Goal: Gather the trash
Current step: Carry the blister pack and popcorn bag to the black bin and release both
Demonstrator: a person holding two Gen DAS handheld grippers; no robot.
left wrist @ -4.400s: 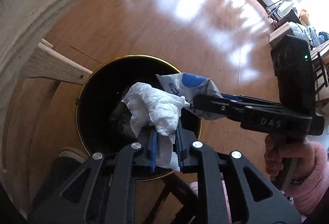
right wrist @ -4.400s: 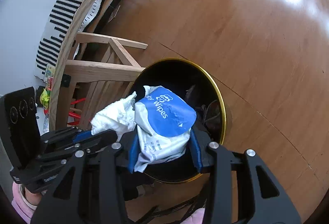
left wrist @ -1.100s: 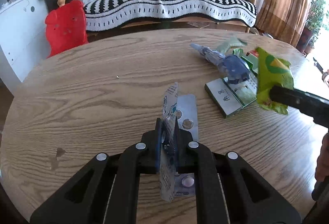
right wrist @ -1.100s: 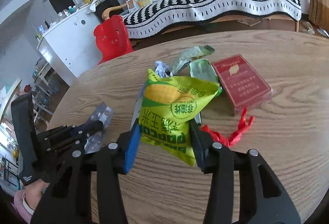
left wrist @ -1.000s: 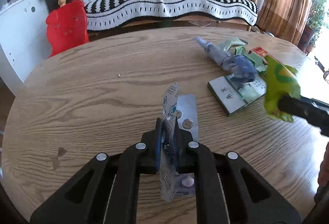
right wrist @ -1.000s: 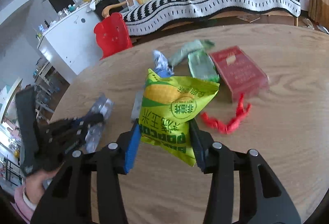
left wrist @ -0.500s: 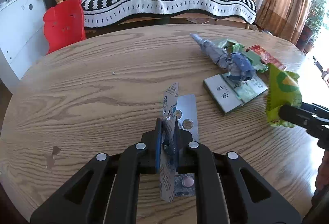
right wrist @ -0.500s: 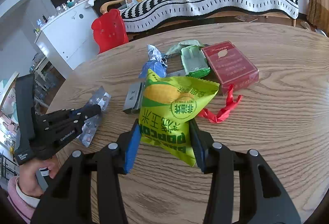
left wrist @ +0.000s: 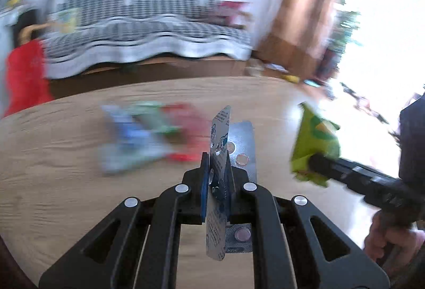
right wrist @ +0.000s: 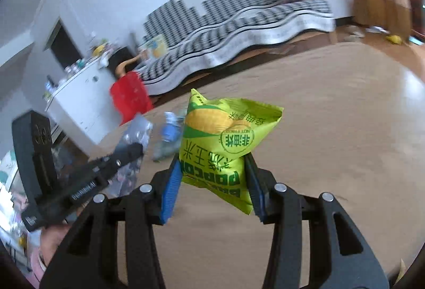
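My left gripper [left wrist: 216,172] is shut on silver pill blister packs [left wrist: 220,145] and holds them upright above the wooden table [left wrist: 53,182]. My right gripper [right wrist: 212,169] is shut on a yellow-green popcorn bag [right wrist: 220,140]. The bag also shows at the right in the left wrist view [left wrist: 314,145]. The left gripper with the blister packs [right wrist: 132,135] shows at the left in the right wrist view. Both views are blurred by motion.
Blurred trash lies on the table: blue, green and red wrappers [left wrist: 148,135] in the left wrist view, a blue wrapper [right wrist: 170,137] in the right. A striped sofa [right wrist: 239,34], a red chair [right wrist: 130,97] and a white cabinet [right wrist: 79,100] stand behind.
Both grippers have swung to the right and lifted with their loads. The trash on the table has slid to the left in both views, and the picture has become blurred.
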